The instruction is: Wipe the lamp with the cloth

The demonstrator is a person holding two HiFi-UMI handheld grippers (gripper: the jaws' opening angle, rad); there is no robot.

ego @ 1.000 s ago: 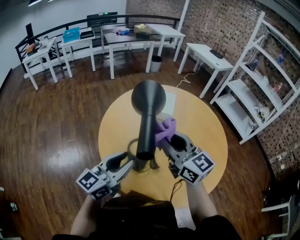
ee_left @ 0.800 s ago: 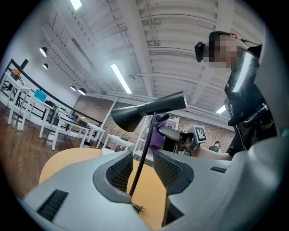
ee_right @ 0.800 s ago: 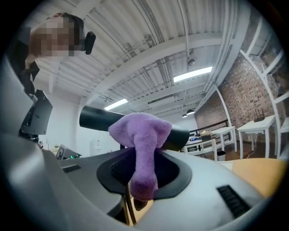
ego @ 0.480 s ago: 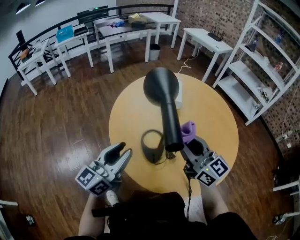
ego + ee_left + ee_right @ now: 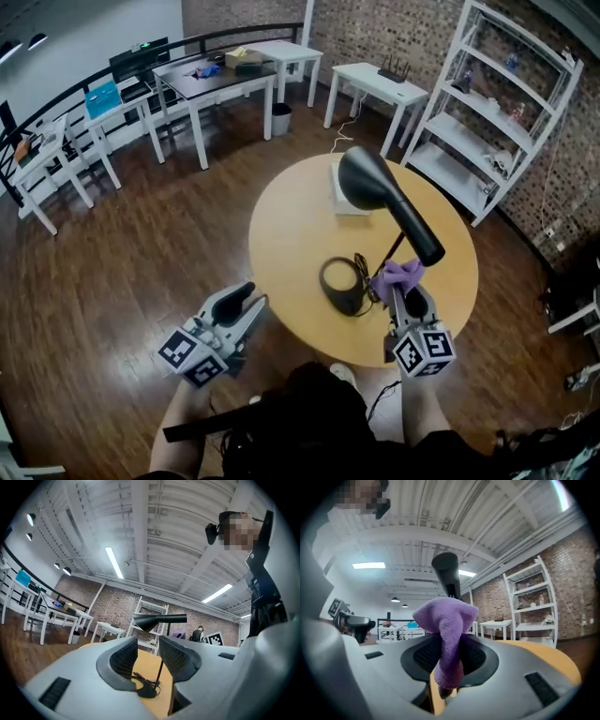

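A black desk lamp stands on the round yellow table [image 5: 291, 234]. Its cone shade [image 5: 367, 178] points away from me, and its ring base [image 5: 342, 286] lies near the table's middle. My right gripper [image 5: 404, 292] is shut on a purple cloth [image 5: 398, 274], just under the near end of the lamp's tube. In the right gripper view the cloth [image 5: 447, 630] bunches up between the jaws with the lamp [image 5: 447, 573] above it. My left gripper [image 5: 246, 302] is open and empty, off the table's left edge over the floor. Its view shows the lamp [image 5: 159, 619] ahead.
A white box [image 5: 339, 189] lies on the table beside the shade. The lamp's cord [image 5: 364, 277] trails by the base. White shelving [image 5: 487, 112] stands at the right; white tables [image 5: 206, 80] and a black railing line the back. Dark wood floor surrounds the table.
My left gripper has drawn away from the lamp base to the left, off the table. The right gripper has dropped with the cloth toward the tube's near end. The head view has shifted.
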